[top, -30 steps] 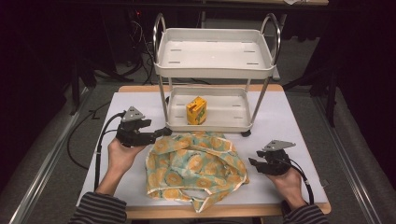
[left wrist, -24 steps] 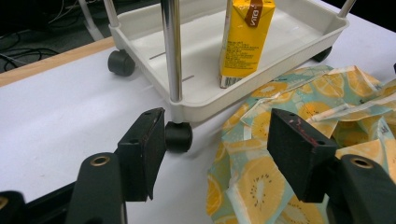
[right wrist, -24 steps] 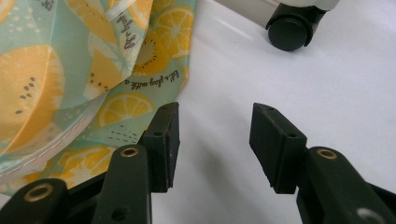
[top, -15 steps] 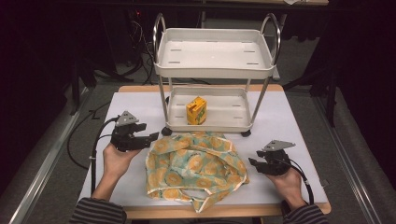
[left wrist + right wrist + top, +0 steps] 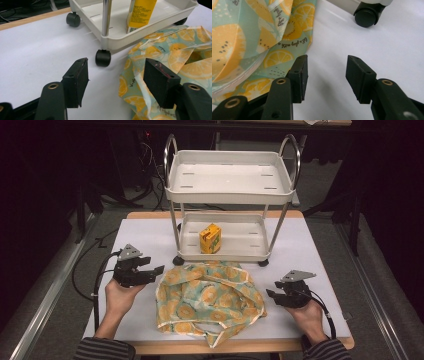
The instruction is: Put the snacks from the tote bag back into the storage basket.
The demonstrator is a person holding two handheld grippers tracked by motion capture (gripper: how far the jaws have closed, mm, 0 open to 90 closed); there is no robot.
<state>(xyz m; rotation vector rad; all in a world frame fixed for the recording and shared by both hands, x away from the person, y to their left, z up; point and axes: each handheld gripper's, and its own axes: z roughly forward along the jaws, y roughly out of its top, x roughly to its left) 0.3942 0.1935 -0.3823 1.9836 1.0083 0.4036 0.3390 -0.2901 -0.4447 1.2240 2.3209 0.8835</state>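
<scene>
1. Fingers of the left gripper stand wide apart with nothing between them; one pad hangs over bare white table, the other over the near edge of the lemon-print cloth bag, and whether that pad touches the fabric cannot be told.
2. Fingers of the right gripper are likewise spread wide and empty, over bare table just beside the bag's edge; one pad sits just beside the hem.
3. From the high view, the left gripper sits at the bag's left edge, held in the person's left hand, and the right gripper sits at the bag's right edge, in the right hand.
4. Between the two grippers the bag lies flat and rumpled on the white table, near the front edge, one strap trailing towards the person.
5. Just behind the bag stands a small white two-tier cart on black castors; the bag's far edge reaches close to its front castors.
6. On the cart's lower tray an orange-yellow carton stands upright, towards the left of the tray's middle.
</scene>
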